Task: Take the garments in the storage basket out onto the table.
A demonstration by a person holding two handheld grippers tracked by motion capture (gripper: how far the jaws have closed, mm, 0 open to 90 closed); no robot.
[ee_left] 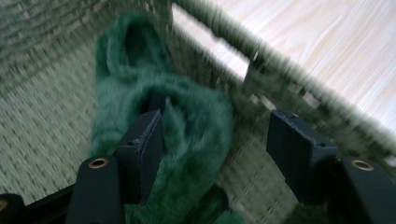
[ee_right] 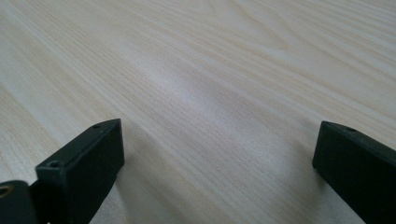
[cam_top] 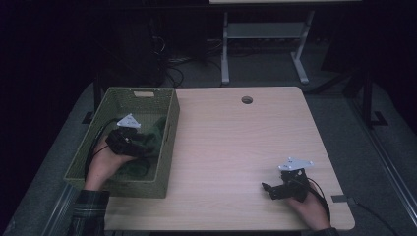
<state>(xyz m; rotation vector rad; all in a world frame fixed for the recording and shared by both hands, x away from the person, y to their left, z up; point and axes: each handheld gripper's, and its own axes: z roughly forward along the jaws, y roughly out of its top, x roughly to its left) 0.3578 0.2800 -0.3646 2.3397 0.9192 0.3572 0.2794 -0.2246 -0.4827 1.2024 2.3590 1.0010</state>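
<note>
1. The left tongs (ee_left: 212, 140) reach into a green woven basket (cam_top: 167, 147) at the desk's (cam_top: 236, 142) left edge, jaws apart.
2. A dark green furry cloth (ee_left: 187, 140) lies on the basket floor against the near wall; part of it sits between the jaws, touching one pad, the other pad clear.
3. The right tongs (ee_right: 215, 154) rest low over bare desk, jaws wide, holding nothing, well apart from the basket.
</note>
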